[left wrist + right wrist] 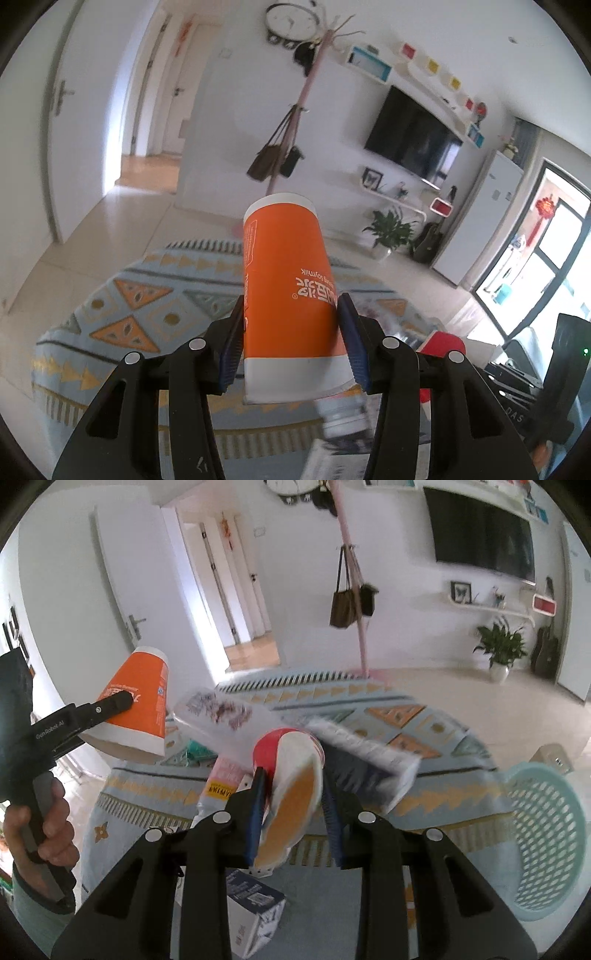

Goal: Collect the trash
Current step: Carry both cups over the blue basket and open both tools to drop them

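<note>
An orange and white paper cup (284, 266) with white lettering lies sideways between the blue pads of my left gripper (291, 306), which is shut on it. From the right wrist view the same cup (144, 686) hangs at the left, above the patterned cloth (424, 794), in the left gripper (114, 705). My right gripper (293, 781) is shut on a squashed red and white paper cup (295, 801), its mouth turned toward the camera.
A pale green lattice basket (546, 834) stands at the right. Loose litter lies on the cloth: a clear printed wrapper (221, 716), a pink packet (221, 779), a blue and white carton (255, 904), a white bottle (343, 417). A hand (51, 834) holds the left gripper.
</note>
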